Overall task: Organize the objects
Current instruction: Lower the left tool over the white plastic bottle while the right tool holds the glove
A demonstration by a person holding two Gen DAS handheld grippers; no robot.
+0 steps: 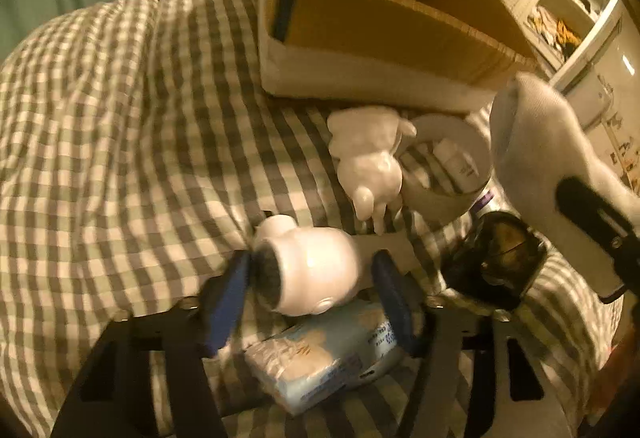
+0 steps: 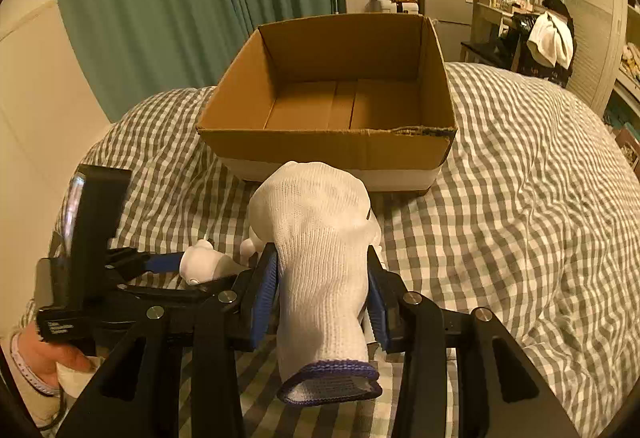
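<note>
Left gripper (image 1: 308,298): its two blue pads are wide apart around a small shiny white round figurine (image 1: 308,270). The left pad looks like it touches it; the right pad does not. It is not squeezed yet.
Packet: a soft pale blue plastic packet (image 1: 324,354) lies on the bed, near, just under the left gripper.
White animal figurine (image 1: 366,162): it lies on the green and white checked bedspread (image 1: 120,118), a bit farther off, touching a round white bowl (image 1: 472,142) with a little bottle (image 1: 460,162) inside.
Black case (image 1: 496,258): a dark shiny open case sits to the right of the round toy.
Right gripper (image 2: 322,278): pinched tight on a white knitted glove with a purple cuff (image 2: 320,238), held up off the bed.
Brown cardboard box (image 2: 332,150): far side, open, nothing inside.
How far along: I think it has only begun. The glove is on its way; all the other things wait on the bed.
</note>
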